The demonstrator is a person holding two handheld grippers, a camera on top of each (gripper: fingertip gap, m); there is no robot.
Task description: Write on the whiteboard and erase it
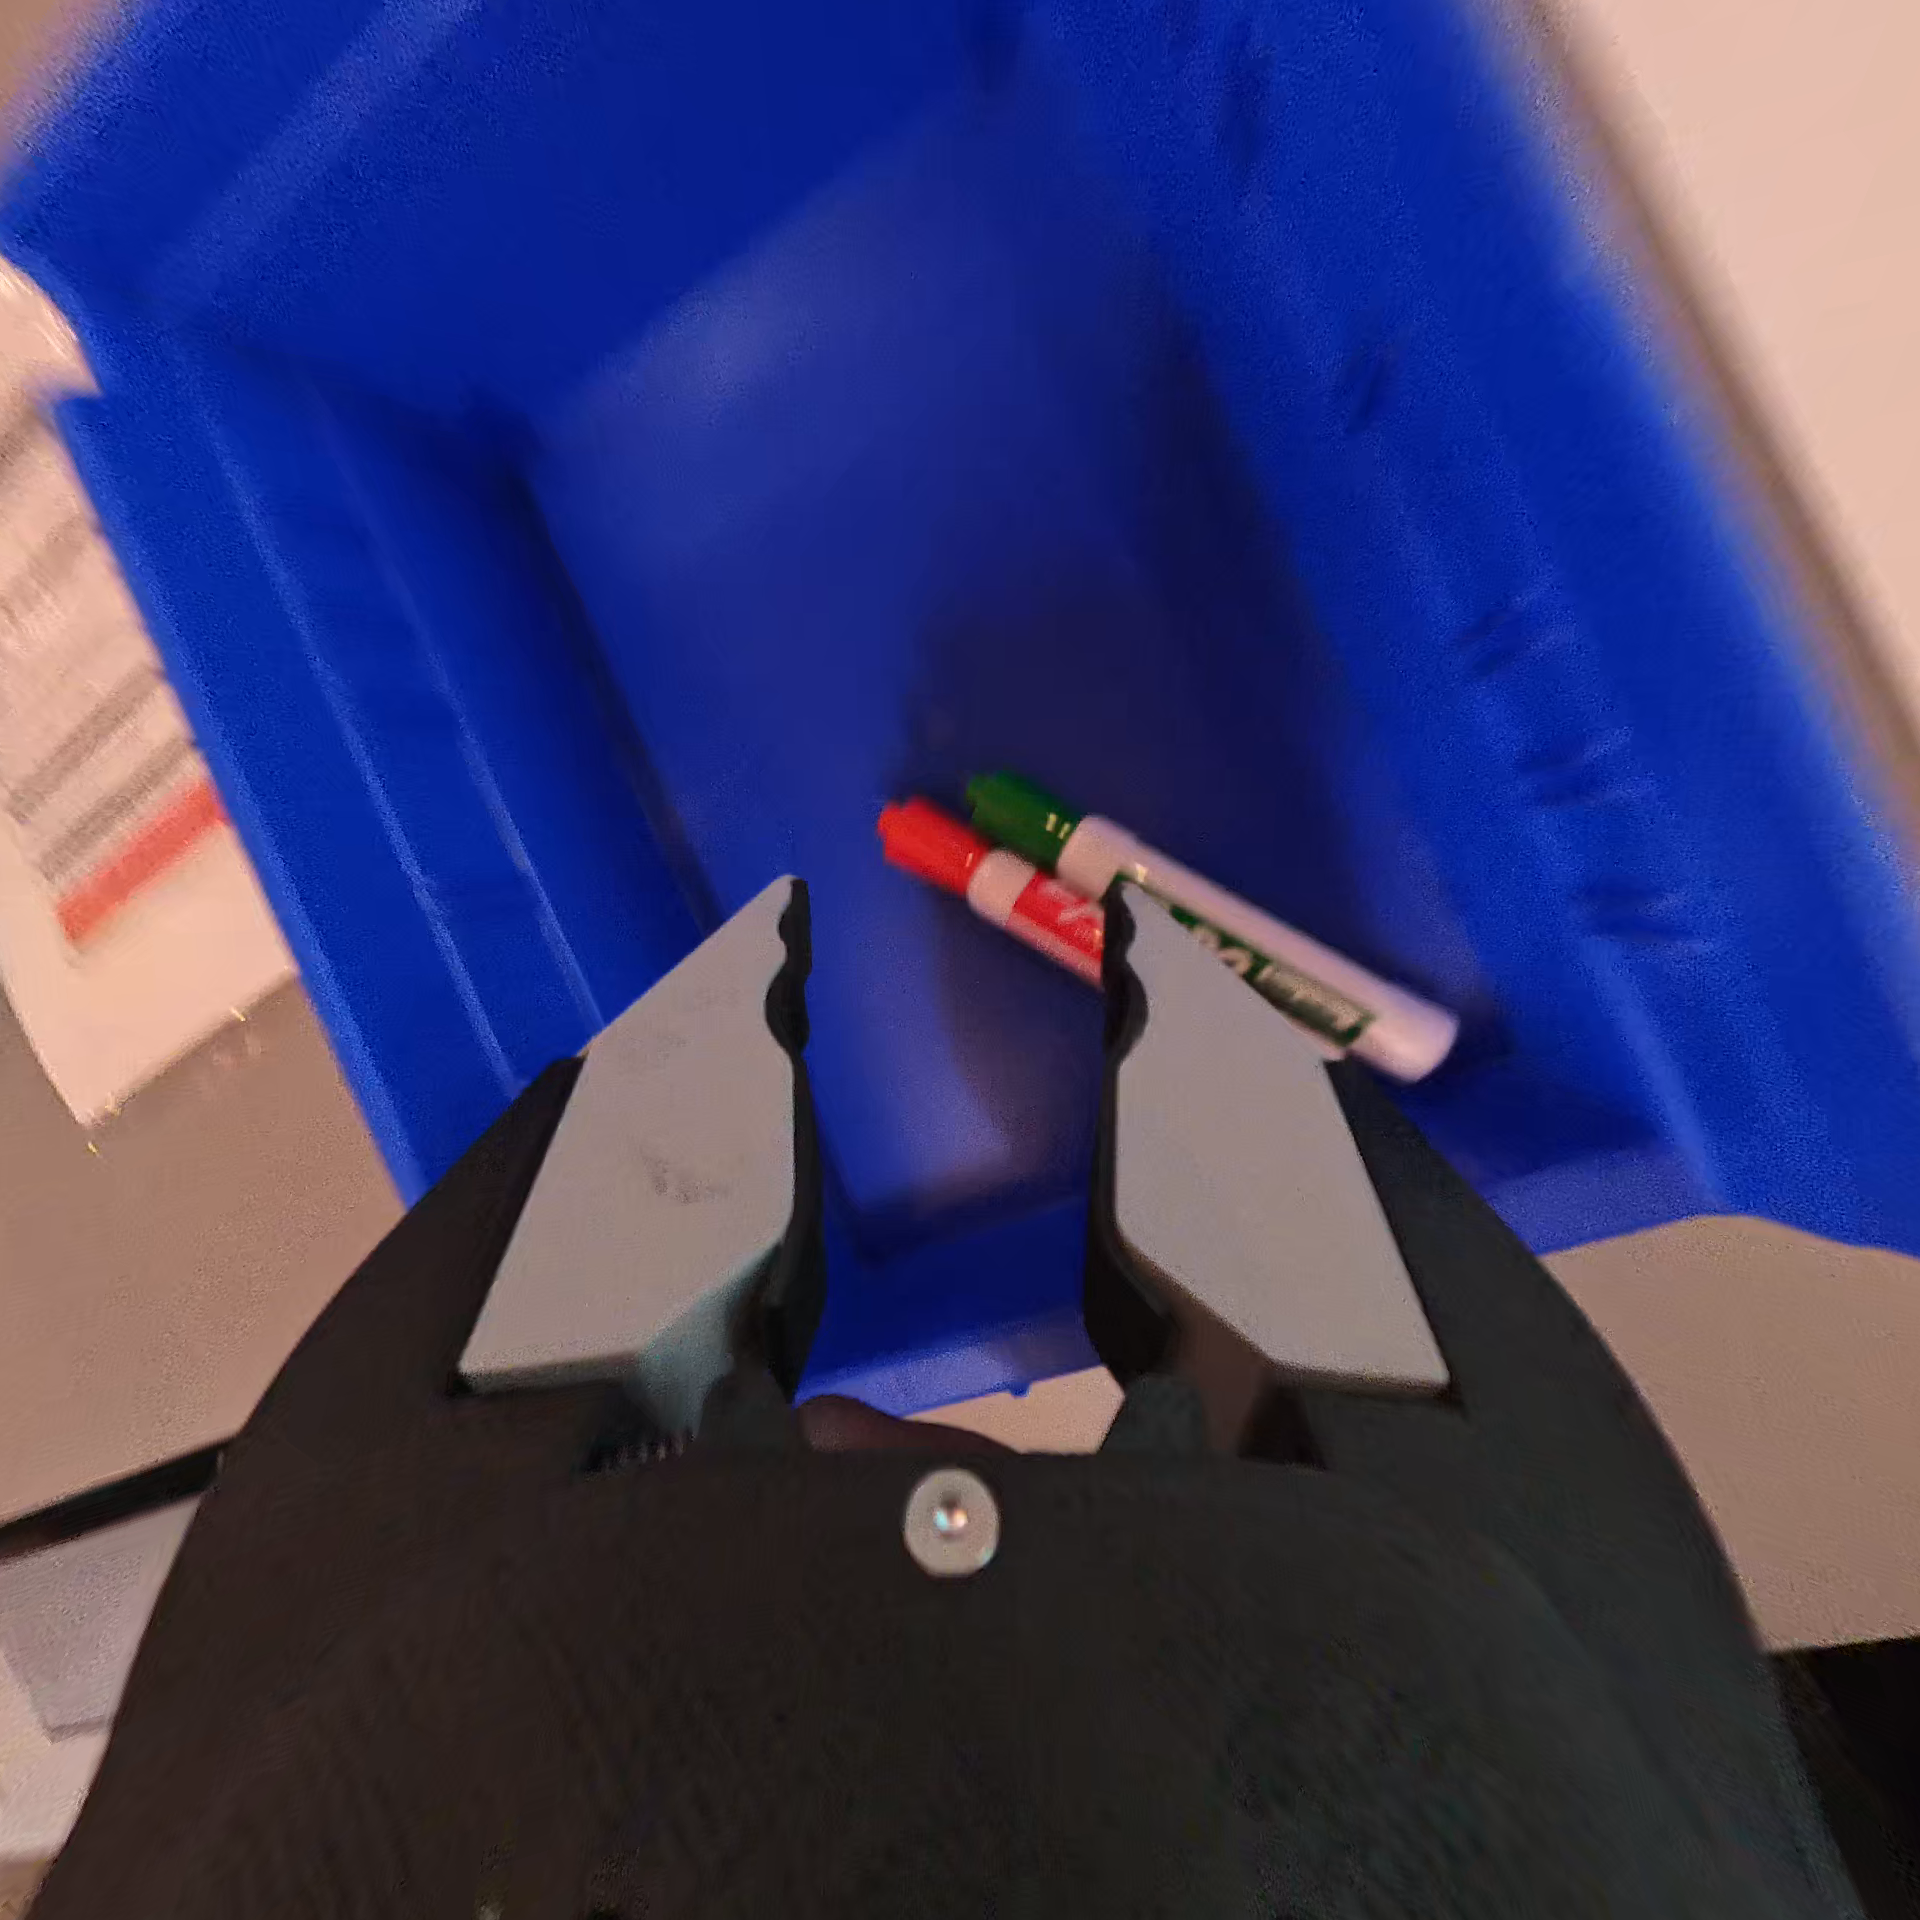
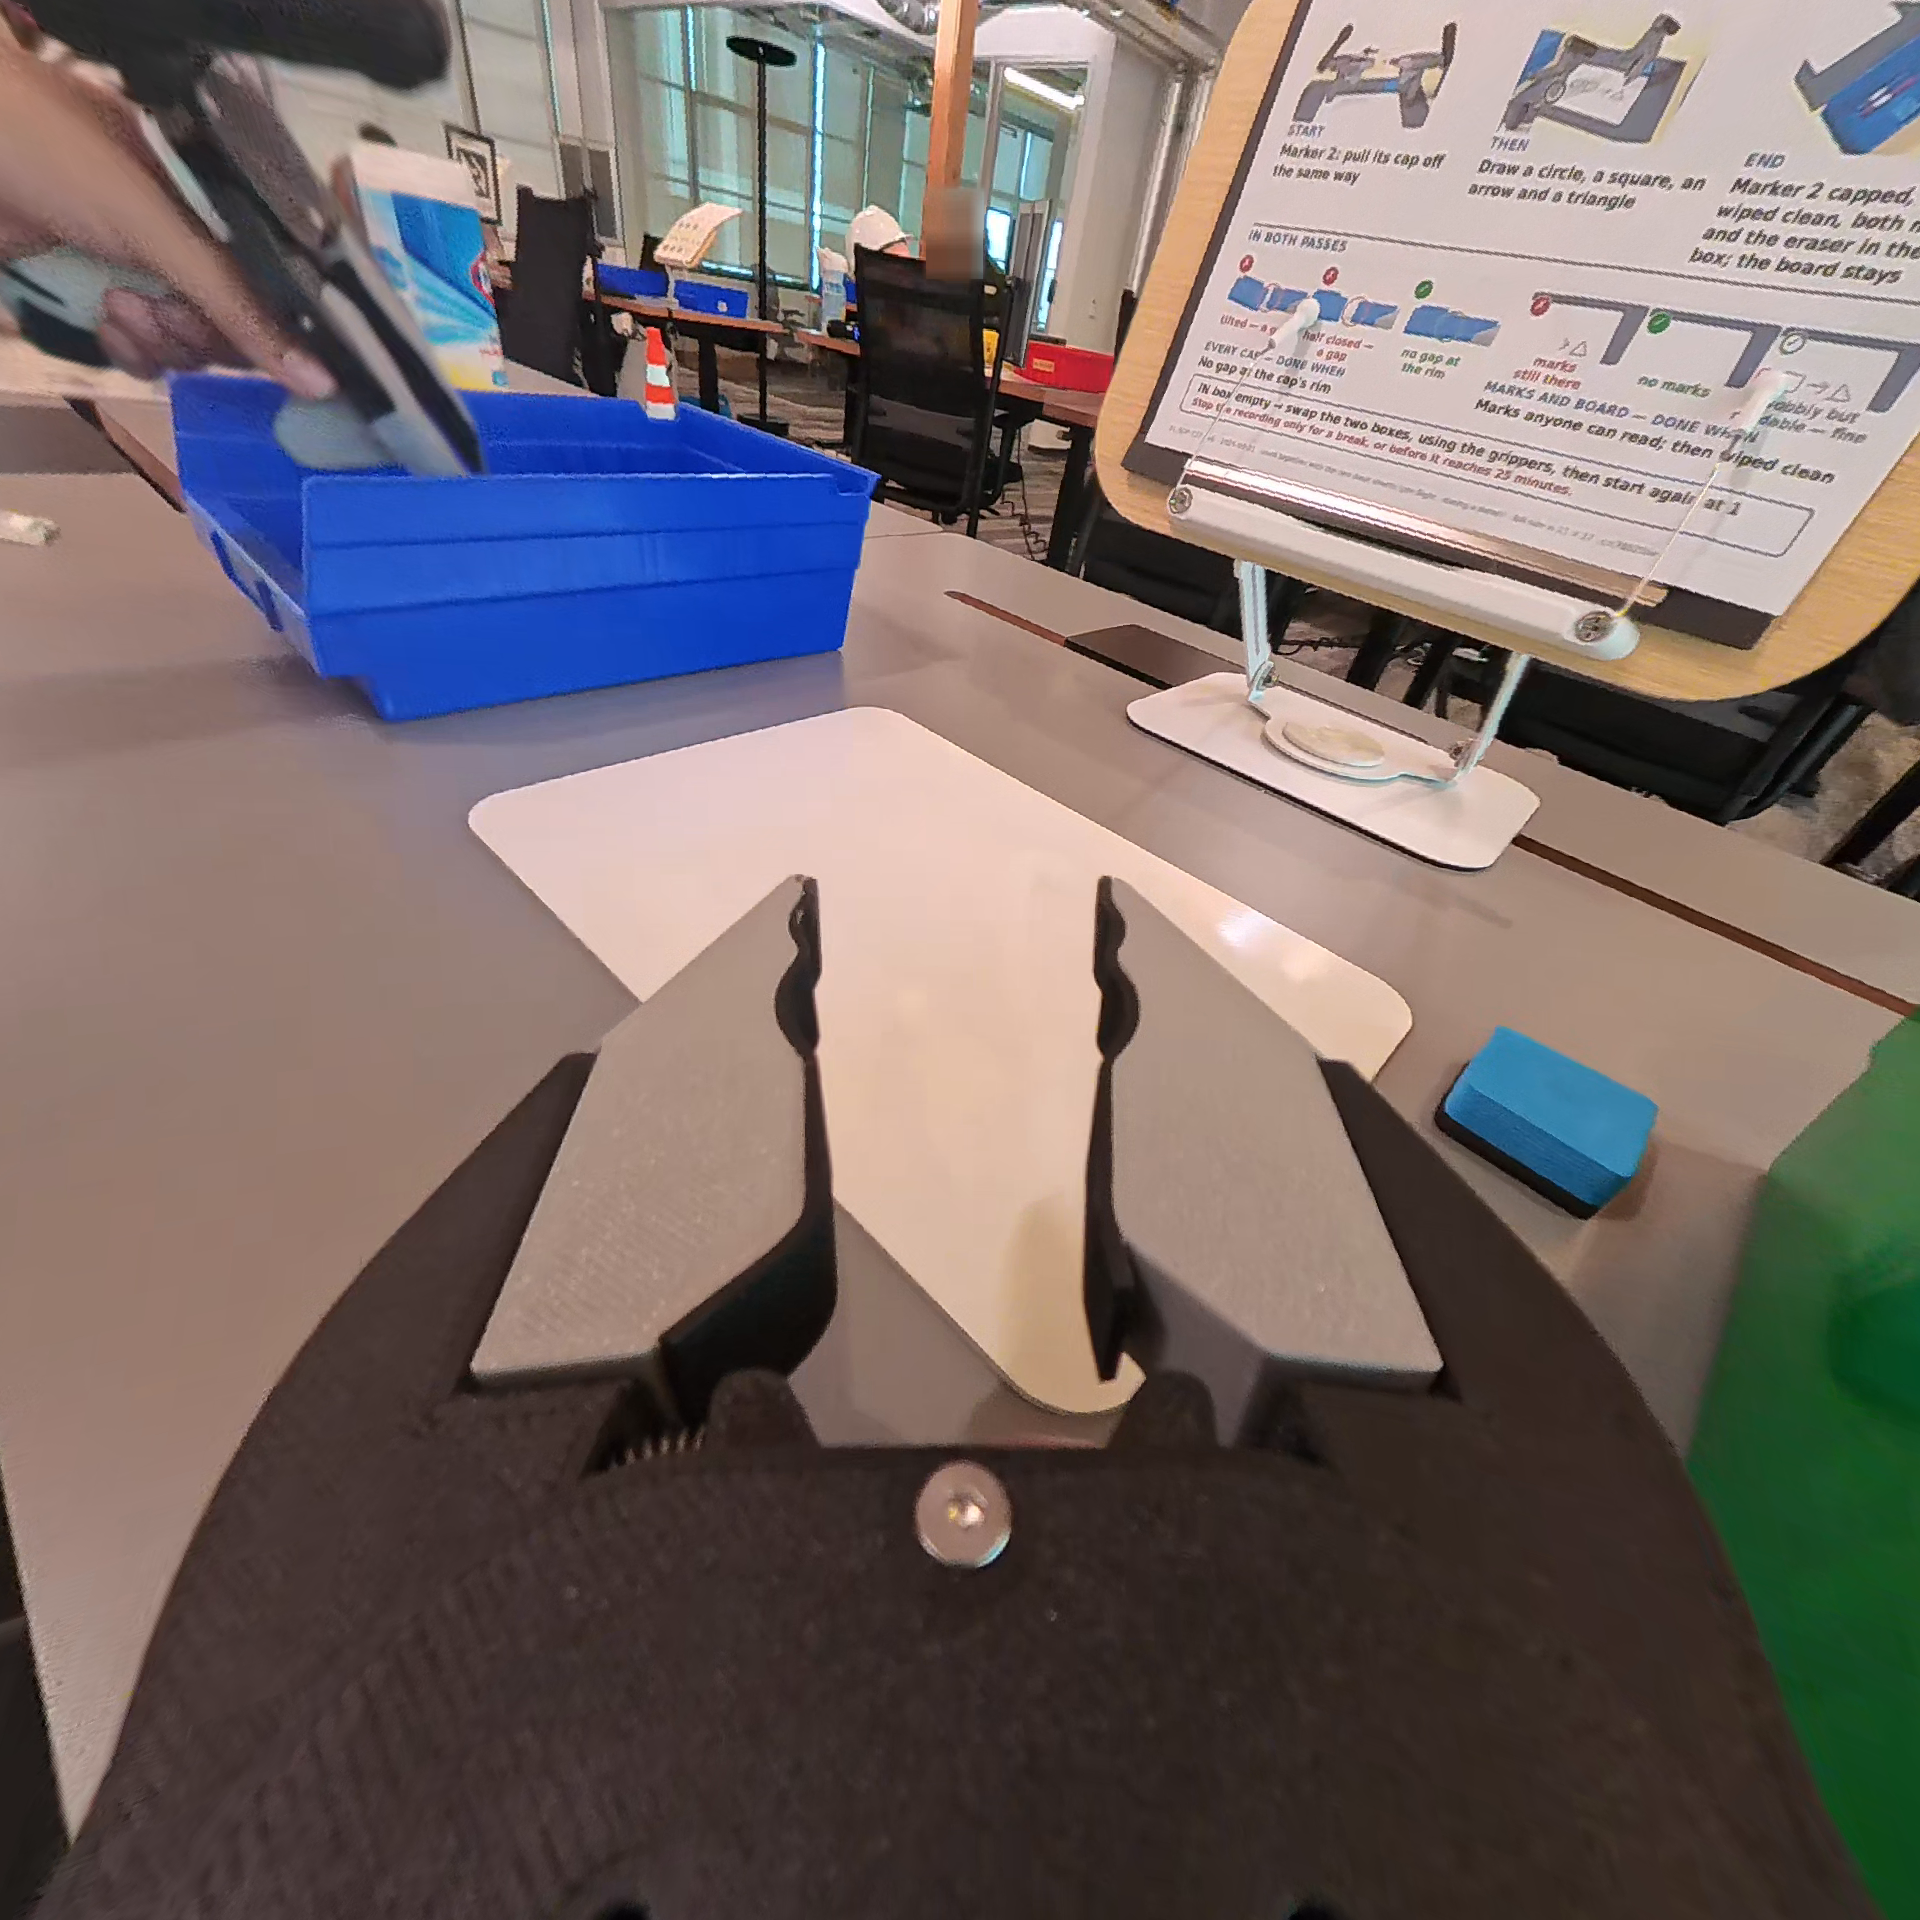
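Open-plan office around me, rows of desks (image 2: 727, 322) and black mesh chairs (image 2: 920, 353) behind my grey counter (image 2: 260, 883), tall windows (image 2: 748, 135), instruction sheet on a stand (image 2: 1538, 312).

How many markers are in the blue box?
2. A red marker and a green marker lie side by side, touching, on the floor of the blue box. The left tool hides part of the box, so more could be there.
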